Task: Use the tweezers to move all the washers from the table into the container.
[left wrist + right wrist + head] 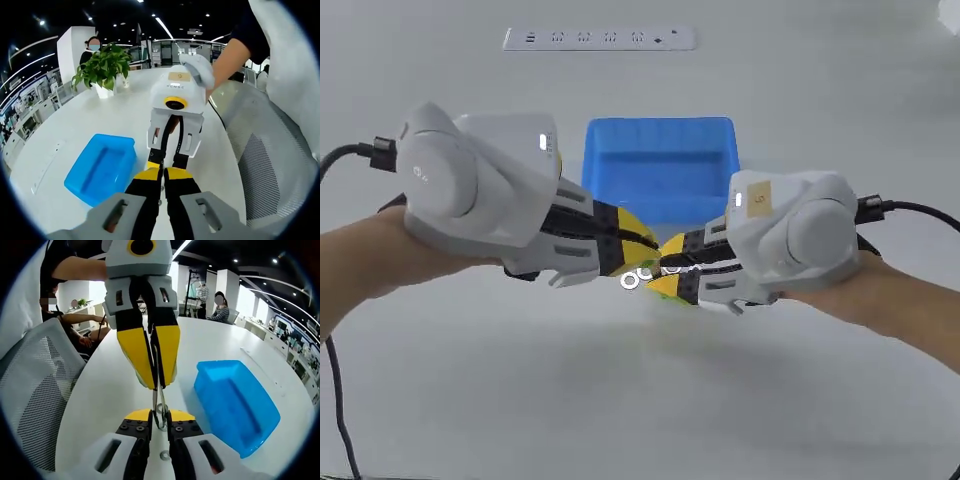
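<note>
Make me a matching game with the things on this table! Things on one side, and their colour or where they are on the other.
Things:
1 container
2 washers
3 tweezers
4 power strip

Matches:
a on the table, just in front of the container
b at the far edge of the table
c blue
d in the left gripper's jaws

Pairs: 1-c, 2-a, 3-d, 4-b

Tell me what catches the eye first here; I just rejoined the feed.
The left tool and right tool meet tip to tip over the white table, with thin metal tweezers clamped in the left tool's yellow jaws. Small washers lie just beneath them, and a bright blue container sits close behind.
</note>
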Motion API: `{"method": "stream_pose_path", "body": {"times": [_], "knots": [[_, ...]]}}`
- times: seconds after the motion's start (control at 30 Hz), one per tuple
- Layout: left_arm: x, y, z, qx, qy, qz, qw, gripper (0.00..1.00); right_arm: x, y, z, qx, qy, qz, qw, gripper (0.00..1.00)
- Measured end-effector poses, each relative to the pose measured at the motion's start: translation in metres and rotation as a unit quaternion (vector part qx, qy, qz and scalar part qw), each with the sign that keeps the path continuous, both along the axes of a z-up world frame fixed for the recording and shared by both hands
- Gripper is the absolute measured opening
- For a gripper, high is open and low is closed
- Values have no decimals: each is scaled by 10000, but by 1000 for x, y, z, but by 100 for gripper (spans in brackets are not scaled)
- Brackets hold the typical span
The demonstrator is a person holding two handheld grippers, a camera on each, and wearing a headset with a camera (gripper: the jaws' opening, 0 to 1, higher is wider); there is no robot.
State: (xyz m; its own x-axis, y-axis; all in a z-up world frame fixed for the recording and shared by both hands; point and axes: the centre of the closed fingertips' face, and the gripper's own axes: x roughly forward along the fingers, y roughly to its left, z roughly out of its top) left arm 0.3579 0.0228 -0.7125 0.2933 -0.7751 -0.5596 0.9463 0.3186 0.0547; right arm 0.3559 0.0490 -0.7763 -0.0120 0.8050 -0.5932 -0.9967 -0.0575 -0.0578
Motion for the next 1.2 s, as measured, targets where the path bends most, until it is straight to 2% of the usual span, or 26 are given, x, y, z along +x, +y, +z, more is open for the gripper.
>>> {"method": "stream_pose_path", "body": {"times": [0.03,0.17,0.23,0.33,0.43,0.5,0.57,0.93,0.97,1.0,1.07,1.1,1.2], "knots": [[0,-1,0,-5,7,-4,10000,6,0,0,-1,-43,-59,45,10000,12],[2,-2,0,-2,6,14,10000,6,0,-1,-1,-81,-43,101,9999,11],[4,-2,0,64,-101,-11,9999,6,1,-1,-2,-105,-63,105,9999,11],[3,-3,0,152,-133,-64,9998,6,1,-1,-2,-148,-38,86,9998,11],[2,-5,0,107,-106,-75,9999,6,0,-3,-3,-108,-51,117,9999,10],[3,-6,0,59,-151,-45,9999,6,1,-3,-3,-101,-83,122,9998,10],[4,-6,0,-24,-111,45,9999,6,1,-3,-3,-98,-97,118,9998,9],[3,-6,3,-100,-18,131,9999,7,1,-3,-2,35,-52,-55,10000,9],[3,-6,5,-102,-110,120,9998,8,2,-4,-2,53,-5,-117,9999,9],[4,-5,7,-10,-273,91,9996,9,2,-4,-2,63,25,-136,9999,9],[2,-6,9,-108,-166,95,9998,14,4,-4,-2,87,59,-187,9998,9],[2,-6,10,-122,-183,103,9997,16,4,-4,-2,92,62,-194,9998,9],[2,-1,6,20,-200,146,9997,20,5,-4,0,114,60,-243,9996,9]]}}
